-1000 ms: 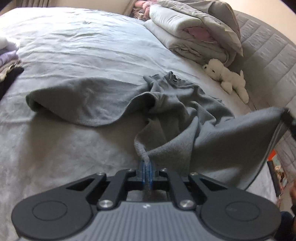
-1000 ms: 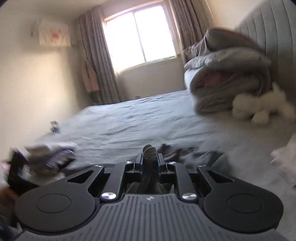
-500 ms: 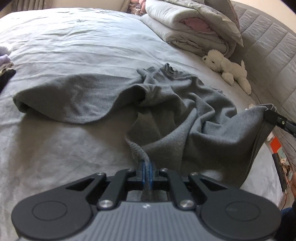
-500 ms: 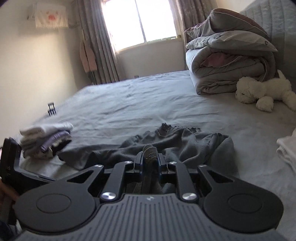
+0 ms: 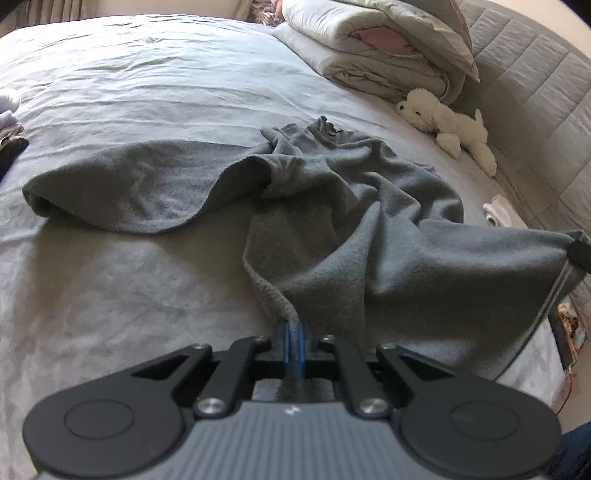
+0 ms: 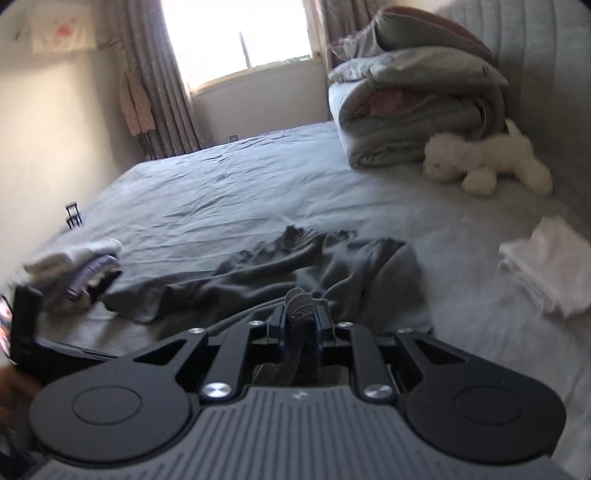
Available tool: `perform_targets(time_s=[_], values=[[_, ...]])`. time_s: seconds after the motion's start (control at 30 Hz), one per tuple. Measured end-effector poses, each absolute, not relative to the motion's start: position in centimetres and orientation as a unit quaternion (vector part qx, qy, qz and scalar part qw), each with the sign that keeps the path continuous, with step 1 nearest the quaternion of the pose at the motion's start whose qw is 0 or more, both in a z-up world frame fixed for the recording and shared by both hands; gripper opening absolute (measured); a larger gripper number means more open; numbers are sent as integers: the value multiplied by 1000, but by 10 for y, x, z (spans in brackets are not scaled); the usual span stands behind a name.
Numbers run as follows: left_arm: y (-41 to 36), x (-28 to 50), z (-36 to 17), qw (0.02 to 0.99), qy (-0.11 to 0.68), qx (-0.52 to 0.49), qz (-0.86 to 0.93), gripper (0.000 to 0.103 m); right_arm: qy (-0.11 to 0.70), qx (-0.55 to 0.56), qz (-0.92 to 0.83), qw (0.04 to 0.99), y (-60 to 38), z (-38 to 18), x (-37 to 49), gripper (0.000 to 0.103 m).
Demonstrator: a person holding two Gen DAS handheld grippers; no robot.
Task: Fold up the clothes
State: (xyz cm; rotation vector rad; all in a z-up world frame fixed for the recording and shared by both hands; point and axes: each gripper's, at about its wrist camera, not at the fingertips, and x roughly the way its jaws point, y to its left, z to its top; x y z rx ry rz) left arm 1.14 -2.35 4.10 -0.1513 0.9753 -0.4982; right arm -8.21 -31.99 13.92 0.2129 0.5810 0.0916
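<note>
**Two grippers hold one grey garment over a bed**

Nearest the left wrist camera, the left gripper (image 5: 294,338) has its blue pads pressed together on a thin edge of a dark grey fleece garment (image 5: 332,229). At the far right of that view, the tip of the right gripper (image 5: 580,251) holds another corner of the same cloth, lifted off the bed. In its own camera the right gripper (image 6: 300,314) is clamped on a thicker bunch of grey fabric that stands up between its fingers.

There is one garment. It fans out from the two held corners and lies crumpled on the grey bed sheet (image 5: 129,74), with one long flap (possibly a sleeve, I cannot tell) stretching away to the left in the left view, so its long axis runs across the bed.

Beyond it lie one small stack of folded clothes (image 6: 74,266) at the left edge, one folded white cloth (image 6: 546,266) at the right, one white plush toy (image 6: 484,162), and one folded duvet pile (image 6: 406,110) against the padded headboard (image 5: 535,81). Farthest off is one curtained window (image 6: 240,33).
</note>
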Motion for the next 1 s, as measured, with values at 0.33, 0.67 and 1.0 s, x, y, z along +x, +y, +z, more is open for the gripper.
perform_targets(time_s=[0.33, 0.67, 1.0], values=[[-9, -8, 72, 848, 442, -110, -269, 4, 242, 106, -32, 964, -291, 152, -146, 18], [21, -30, 82, 830, 466, -139, -274, 4, 295, 115, -55, 947, -303, 121, -166, 18], [45, -12, 89, 878, 428, -78, -199, 21, 310, 94, 31, 945, -320, 105, -161, 51]])
